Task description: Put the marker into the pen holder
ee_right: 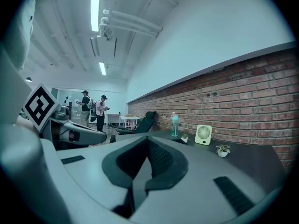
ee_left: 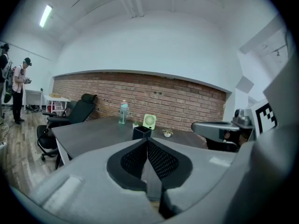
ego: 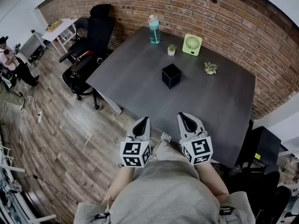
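The black pen holder stands upright near the middle of the dark desk, well apart from both grippers. The left gripper and right gripper hover side by side at the desk's near edge, close to the person's body. Each one's fingers are pressed together at the tips with nothing between them. A small pale object lies between the grippers (too small to tell what it is). Beyond the holder stand a water bottle, a green fan and two little potted plants.
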The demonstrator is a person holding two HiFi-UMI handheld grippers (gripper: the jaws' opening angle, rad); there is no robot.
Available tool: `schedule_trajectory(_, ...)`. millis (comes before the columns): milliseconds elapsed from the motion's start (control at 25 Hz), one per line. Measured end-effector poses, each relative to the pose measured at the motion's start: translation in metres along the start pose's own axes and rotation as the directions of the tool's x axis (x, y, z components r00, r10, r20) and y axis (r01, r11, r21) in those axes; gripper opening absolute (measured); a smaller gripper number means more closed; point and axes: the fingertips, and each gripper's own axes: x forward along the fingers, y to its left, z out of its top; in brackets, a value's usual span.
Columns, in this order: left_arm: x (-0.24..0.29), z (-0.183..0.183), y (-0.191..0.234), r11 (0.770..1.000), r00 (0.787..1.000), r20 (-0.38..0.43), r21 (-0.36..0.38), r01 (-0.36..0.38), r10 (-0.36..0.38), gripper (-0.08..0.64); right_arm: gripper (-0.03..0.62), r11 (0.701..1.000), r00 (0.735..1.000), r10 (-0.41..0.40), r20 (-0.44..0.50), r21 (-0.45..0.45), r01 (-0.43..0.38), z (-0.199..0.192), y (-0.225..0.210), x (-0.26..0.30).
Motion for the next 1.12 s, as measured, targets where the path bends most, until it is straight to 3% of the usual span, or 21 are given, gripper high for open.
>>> schedule_trajectory(1120, 0.012, -0.004, 0.023, 0.999, 1.0, -0.021, -0.031, -0.009, 0.009, 0.017, 0.002, 1.0, 1.0, -0.005, -0.013, 0.014, 0.006, 0.001, -0.008, 0.024)
